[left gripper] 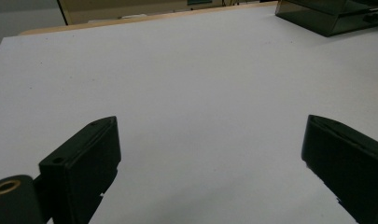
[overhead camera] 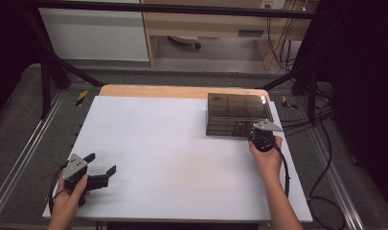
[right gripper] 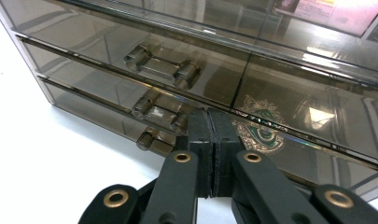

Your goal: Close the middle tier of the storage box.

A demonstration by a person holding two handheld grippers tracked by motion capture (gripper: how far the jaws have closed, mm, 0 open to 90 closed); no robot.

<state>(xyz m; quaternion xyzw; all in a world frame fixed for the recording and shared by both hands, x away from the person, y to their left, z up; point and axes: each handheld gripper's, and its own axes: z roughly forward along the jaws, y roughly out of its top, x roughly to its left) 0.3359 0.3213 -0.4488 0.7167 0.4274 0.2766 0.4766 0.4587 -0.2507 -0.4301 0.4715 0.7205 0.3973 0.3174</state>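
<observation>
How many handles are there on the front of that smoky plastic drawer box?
3 show in the right gripper view: top handle, middle handle, bottom handle partly behind the shut right gripper. More may be hidden.

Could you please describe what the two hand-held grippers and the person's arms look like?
Both are black. The left hand-held gripper and right hand-held gripper each carry a grey three-cornered plate on top and trail a black cable. Brass-coloured rivets dot the linkages. The forearms are bare, without sleeves.
</observation>
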